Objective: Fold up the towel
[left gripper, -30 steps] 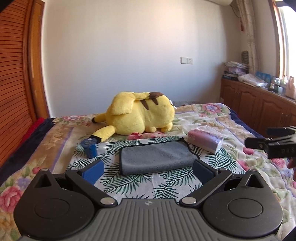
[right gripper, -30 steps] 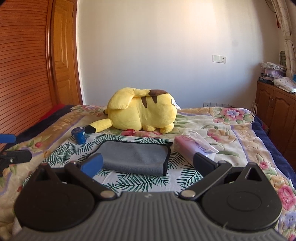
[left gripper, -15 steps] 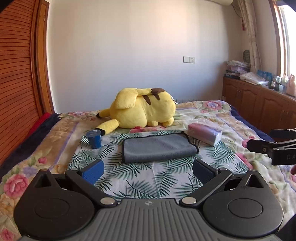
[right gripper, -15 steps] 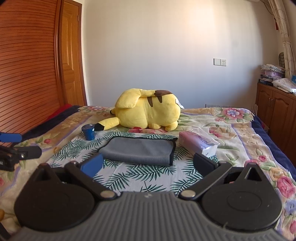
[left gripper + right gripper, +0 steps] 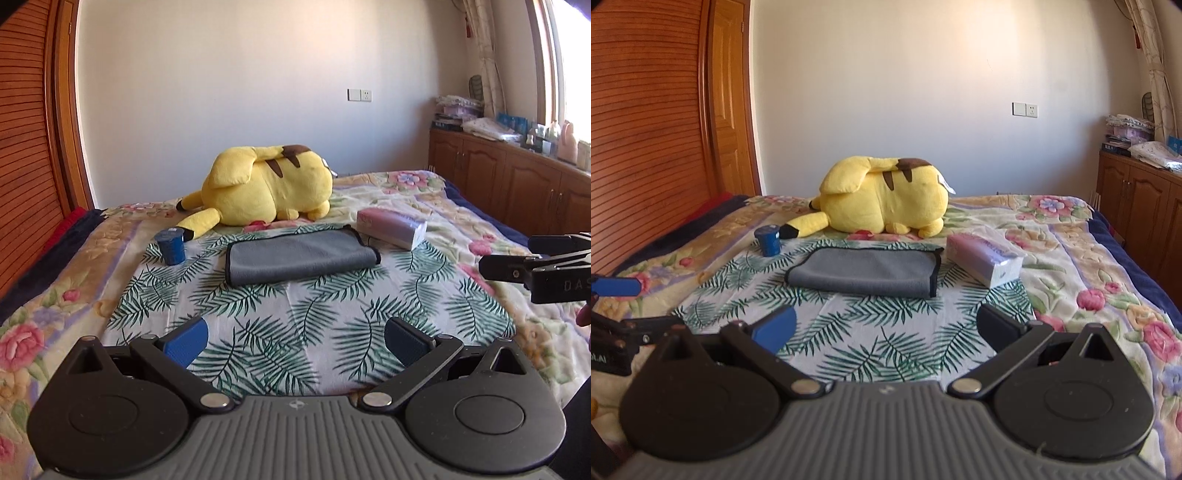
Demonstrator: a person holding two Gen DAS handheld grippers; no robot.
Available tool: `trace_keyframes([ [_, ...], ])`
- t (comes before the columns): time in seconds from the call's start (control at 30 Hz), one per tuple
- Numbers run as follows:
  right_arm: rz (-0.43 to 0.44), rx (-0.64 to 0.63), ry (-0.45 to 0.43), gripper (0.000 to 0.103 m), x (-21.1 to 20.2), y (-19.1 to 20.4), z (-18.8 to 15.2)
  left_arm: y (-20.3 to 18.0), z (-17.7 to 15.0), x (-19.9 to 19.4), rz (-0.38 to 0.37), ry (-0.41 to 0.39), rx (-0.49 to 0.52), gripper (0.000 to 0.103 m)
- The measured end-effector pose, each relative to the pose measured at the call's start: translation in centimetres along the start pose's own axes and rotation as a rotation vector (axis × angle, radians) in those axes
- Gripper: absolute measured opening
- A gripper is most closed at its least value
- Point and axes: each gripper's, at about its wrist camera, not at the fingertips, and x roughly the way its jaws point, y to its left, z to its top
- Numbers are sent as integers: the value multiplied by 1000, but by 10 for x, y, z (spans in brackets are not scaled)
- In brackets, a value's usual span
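Note:
A grey towel [image 5: 299, 258] with a dark hem lies folded flat on a palm-leaf cloth [image 5: 295, 317] on the bed; it also shows in the right wrist view [image 5: 866, 271]. My left gripper [image 5: 295, 345] is open and empty, well back from the towel's near edge. My right gripper [image 5: 886, 328] is open and empty too, also short of the towel. Each gripper shows at the edge of the other's view: the right one [image 5: 517, 264] and the left one [image 5: 617, 302].
A yellow plush toy [image 5: 266, 188] lies behind the towel. A small blue can [image 5: 170, 248] stands left of it, a pink tissue pack [image 5: 391, 227] lies right of it. Wooden cabinets [image 5: 517, 181] line the right wall, a wooden wardrobe [image 5: 650, 122] the left.
Both grippers have drawn back and up from the towel, which now sits farther away in both views. The towel has not moved. Both jaws stay open.

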Motion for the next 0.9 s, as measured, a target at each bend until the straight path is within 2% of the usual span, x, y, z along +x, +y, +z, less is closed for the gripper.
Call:
trace_keyframes([
  [0.33,-5,15,28,103,1,2,-15,0,-20,10,17,34,-28,87],
  [0.53,-12,1,12,103,1,2,-20,3,-28,12,29,20,-60,87],
  [0.9,-27,11,-3,103,2,0,-23,5,-31,12,42,-17,-60,87],
])
